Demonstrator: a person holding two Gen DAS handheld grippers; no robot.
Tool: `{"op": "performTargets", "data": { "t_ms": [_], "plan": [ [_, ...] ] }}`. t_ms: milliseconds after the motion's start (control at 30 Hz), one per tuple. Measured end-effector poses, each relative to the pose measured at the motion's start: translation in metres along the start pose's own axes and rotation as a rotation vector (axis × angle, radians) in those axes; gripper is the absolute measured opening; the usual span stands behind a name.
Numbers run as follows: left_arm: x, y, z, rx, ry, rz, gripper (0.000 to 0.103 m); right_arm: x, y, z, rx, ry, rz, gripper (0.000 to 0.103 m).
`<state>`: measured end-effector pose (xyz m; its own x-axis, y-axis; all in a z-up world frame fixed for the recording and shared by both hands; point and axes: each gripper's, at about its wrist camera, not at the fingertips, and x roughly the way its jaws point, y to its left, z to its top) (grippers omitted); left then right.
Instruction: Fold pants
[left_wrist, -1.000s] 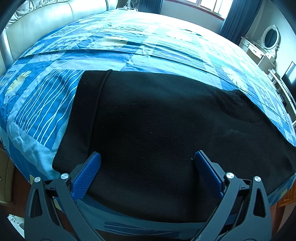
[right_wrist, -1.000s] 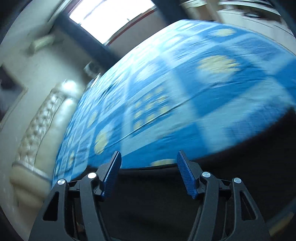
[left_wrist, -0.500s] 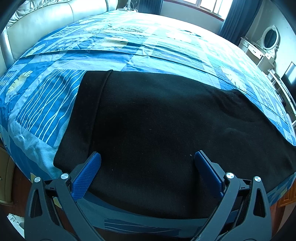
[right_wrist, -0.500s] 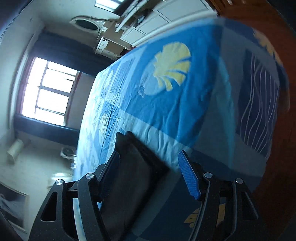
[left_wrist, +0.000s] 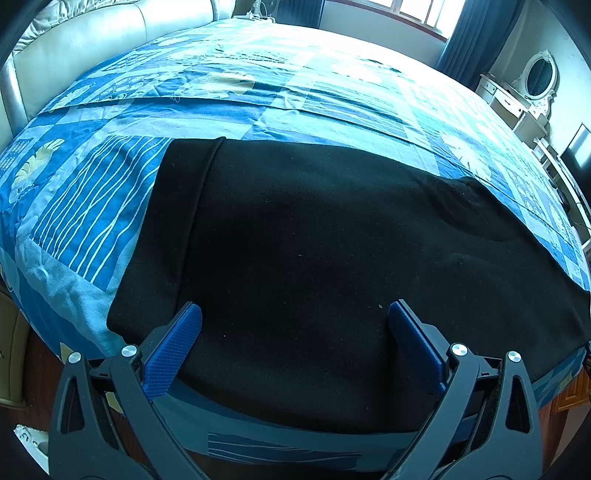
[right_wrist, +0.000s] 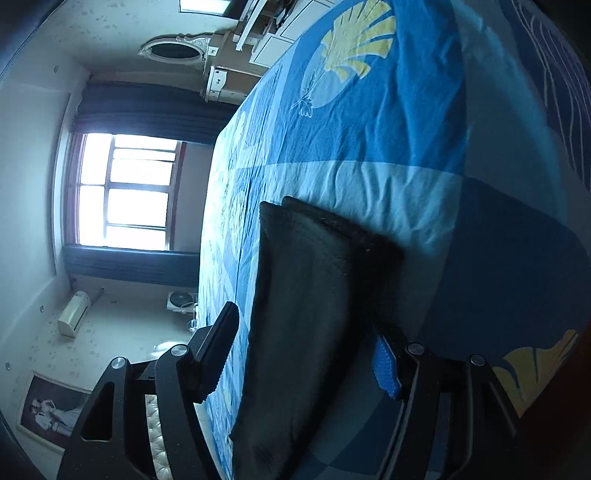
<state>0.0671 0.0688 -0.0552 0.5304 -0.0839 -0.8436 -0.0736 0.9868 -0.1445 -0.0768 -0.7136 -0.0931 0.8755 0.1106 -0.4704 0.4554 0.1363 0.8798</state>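
Two grippers: both are held over black pants (left_wrist: 314, 266) that are laid on a bed, and neither is closed on anything.
Left gripper (left_wrist: 295, 328): its jaws are spread wide above the near edge of the cloth, and no fabric is pinched; it seems to be kept ready there, near the end with the wide band.
Right gripper (right_wrist: 306, 350): it is rolled on its side, so the room looks turned in its view; the jaws are apart, with the leg end of the pants lying between them, and the pads are not seen to press on it.
Reason for the roll: probably one finger is meant to slide under the hem and the other over it, so the end can be lifted.
Pants: they are spread flat across the blue patterned bedspread (left_wrist: 92, 192), close to the near edge of the bed, already narrow as if the legs are stacked.
Task state: judged as early; the lengthwise fold is not yet made.
Far side: a padded headboard (left_wrist: 92, 40), a window (right_wrist: 122, 192) with dark curtains and a dressing table with an oval mirror (left_wrist: 539, 77) are seen.
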Motion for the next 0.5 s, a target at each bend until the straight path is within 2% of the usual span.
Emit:
{"op": "performTargets", "data": {
  "t_ms": [100,133,167,233,267,367,500],
  "plan": [
    [0.0,0.0,0.0,0.0,0.001,0.002,0.101,0.006,0.002,0.009,-0.007,-0.052,-0.029,0.065],
    [0.0,0.0,0.0,-0.001,0.002,0.002,0.101,0.008,0.001,0.011,-0.005,-0.052,-0.043,0.055],
    [0.0,0.0,0.0,-0.001,0.002,0.0,0.101,0.01,0.0,0.012,-0.005,-0.05,-0.068,0.049],
    [0.0,0.001,0.001,-0.005,0.004,-0.003,0.101,0.011,0.002,0.013,-0.019,-0.041,-0.096,0.021],
    [0.0,0.001,0.0,-0.007,0.006,-0.004,0.101,0.01,0.003,0.012,-0.031,-0.037,-0.102,0.016],
    [-0.004,0.001,0.002,-0.016,-0.001,0.0,0.101,0.006,0.023,0.007,-0.09,-0.031,-0.096,0.012],
    [-0.015,-0.002,0.006,-0.031,-0.025,-0.007,0.101,-0.005,0.061,-0.001,-0.164,-0.026,-0.027,0.012]
  ]
}}
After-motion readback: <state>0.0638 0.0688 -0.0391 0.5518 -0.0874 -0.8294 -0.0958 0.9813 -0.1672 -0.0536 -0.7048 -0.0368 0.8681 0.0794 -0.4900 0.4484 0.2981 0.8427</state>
